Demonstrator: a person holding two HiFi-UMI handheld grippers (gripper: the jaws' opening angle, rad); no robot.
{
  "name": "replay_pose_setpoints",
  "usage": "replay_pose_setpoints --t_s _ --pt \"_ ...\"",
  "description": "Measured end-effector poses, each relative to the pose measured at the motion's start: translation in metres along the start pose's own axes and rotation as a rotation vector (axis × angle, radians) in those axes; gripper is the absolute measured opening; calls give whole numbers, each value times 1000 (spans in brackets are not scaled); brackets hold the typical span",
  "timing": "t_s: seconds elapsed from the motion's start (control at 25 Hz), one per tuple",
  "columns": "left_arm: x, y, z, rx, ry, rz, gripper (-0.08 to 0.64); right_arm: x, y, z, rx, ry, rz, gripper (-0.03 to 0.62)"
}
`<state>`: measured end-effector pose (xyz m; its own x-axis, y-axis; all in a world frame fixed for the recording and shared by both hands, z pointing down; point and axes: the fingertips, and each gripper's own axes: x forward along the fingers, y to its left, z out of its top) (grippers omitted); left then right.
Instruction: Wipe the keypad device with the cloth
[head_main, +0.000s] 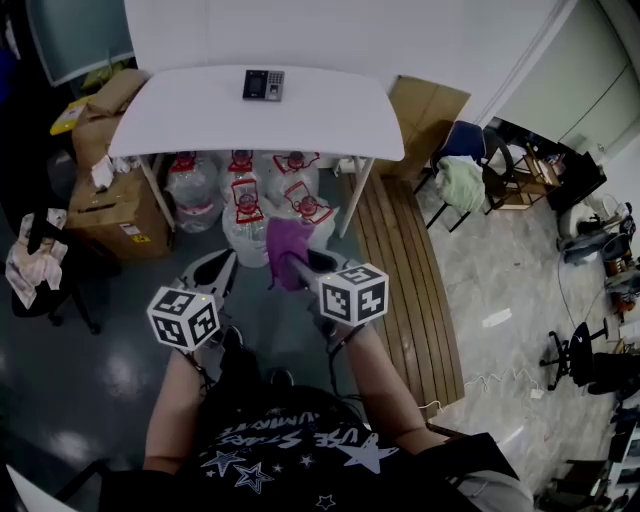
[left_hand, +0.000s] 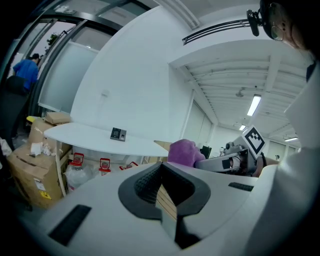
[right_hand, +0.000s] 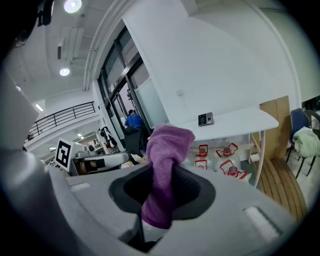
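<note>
1. The right gripper (right_hand: 162, 172) is squeezing the purple cloth (right_hand: 166, 150) tight between its two fingers.
2. The cloth is sticking up past the fingertips in a soft lump, and some of it is hanging down behind them.
3. The left gripper (left_hand: 161, 169) is pressing its two fingers together, and nothing is sitting between them.
4. The two grippers are staying side by side, with the cloth just to the right of the left fingers.
5. The person is holding both grippers up in the air, touching nothing but the cloth.
6. The keypad device (head_main: 263, 85) is lying far ahead of both sets of fingers, well apart from them.
7. It is a small dark box, and it is resting flat near the far edge of the white table (head_main: 330, 120).
8. The cloth is not touching the keypad device.
9. Big clear water bottles (head_main: 246, 208) are standing on the floor under the table, ahead of the fingers and nearer to them than the keypad device.
10. The bottles are wearing red and white tops, and I cannot tell how much is inside them.
11. Brown cardboard boxes (head_main: 118, 215) are sitting ahead and to the left of the left fingers, beside the table.
12. Something white is lying on top of one box, and I cannot tell what the boxes are holding.
13. A strip of wooden floor (head_main: 400, 270) is running along to the right of the right fingers.
</note>
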<state>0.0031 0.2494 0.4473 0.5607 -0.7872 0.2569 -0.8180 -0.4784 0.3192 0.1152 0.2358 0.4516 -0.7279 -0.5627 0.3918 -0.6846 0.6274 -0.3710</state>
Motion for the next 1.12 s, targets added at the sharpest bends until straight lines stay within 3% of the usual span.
replay_pose_setpoints --t_s 0.68,1.12 --pt "62 128 63 -6 10 -71 8 126 -29 79 7 -11 -72 98" --pt "84 200 83 -18 26 -141 8 190 -34 101 28 -22 -156 98"
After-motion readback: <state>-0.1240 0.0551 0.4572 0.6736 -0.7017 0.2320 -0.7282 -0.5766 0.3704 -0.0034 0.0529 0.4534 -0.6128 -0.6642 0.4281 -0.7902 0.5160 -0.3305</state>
